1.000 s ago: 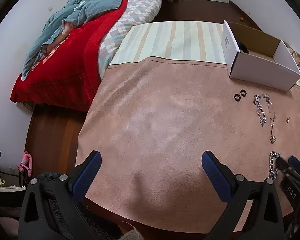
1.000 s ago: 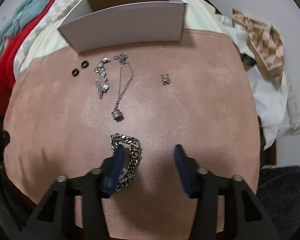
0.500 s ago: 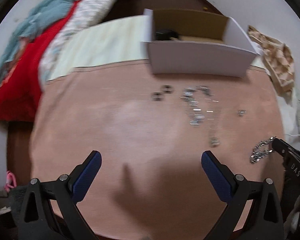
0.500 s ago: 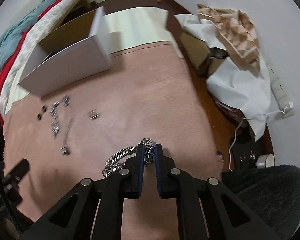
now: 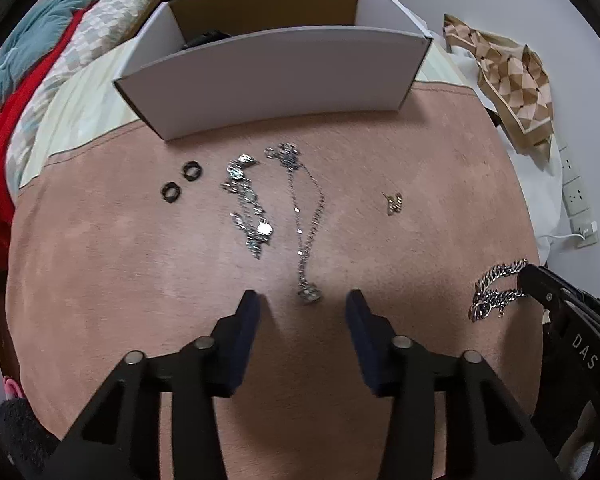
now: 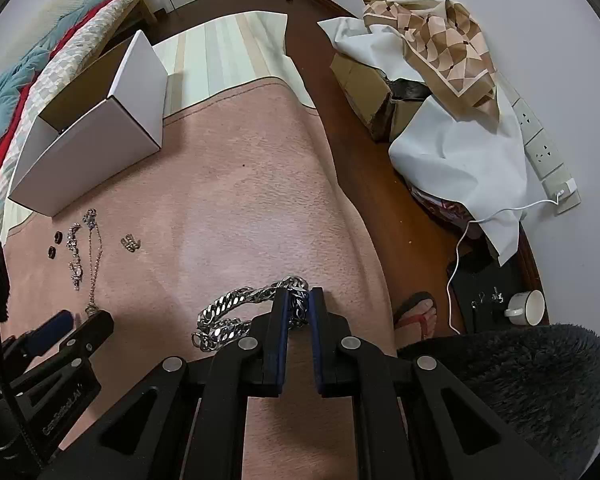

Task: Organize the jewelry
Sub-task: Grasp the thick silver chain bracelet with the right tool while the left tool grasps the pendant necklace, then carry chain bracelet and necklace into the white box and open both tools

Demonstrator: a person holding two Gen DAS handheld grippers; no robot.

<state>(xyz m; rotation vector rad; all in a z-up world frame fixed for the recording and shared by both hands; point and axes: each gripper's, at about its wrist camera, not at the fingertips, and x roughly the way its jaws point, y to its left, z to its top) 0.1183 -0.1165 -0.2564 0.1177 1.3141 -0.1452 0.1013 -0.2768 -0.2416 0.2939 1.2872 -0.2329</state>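
Observation:
My right gripper [image 6: 298, 300] is shut on a thick silver chain bracelet [image 6: 236, 312] and holds it above the pink mat; the bracelet also shows in the left wrist view [image 5: 496, 290]. My left gripper [image 5: 302, 300] is open, its fingers on either side of the pendant [image 5: 309, 294] of a thin silver necklace [image 5: 308, 216]. A silver charm bracelet [image 5: 248, 204], two black rings [image 5: 180, 182] and a small gold earring [image 5: 393, 202] lie on the mat. An open white box [image 5: 276, 72] stands behind them.
A pink mat [image 5: 420, 152] covers a low surface over a striped cloth [image 6: 228, 52]. A bed with red and teal blankets [image 5: 28, 60] is on the left. Patterned paper [image 6: 440, 40], white cloth, a power strip [image 6: 540, 152] and a cup [image 6: 526, 308] lie on the right.
My left gripper swung right over the jewelry, narrowed its opening and came down around the necklace pendant. My right gripper lifted the chain bracelet and carried it right.

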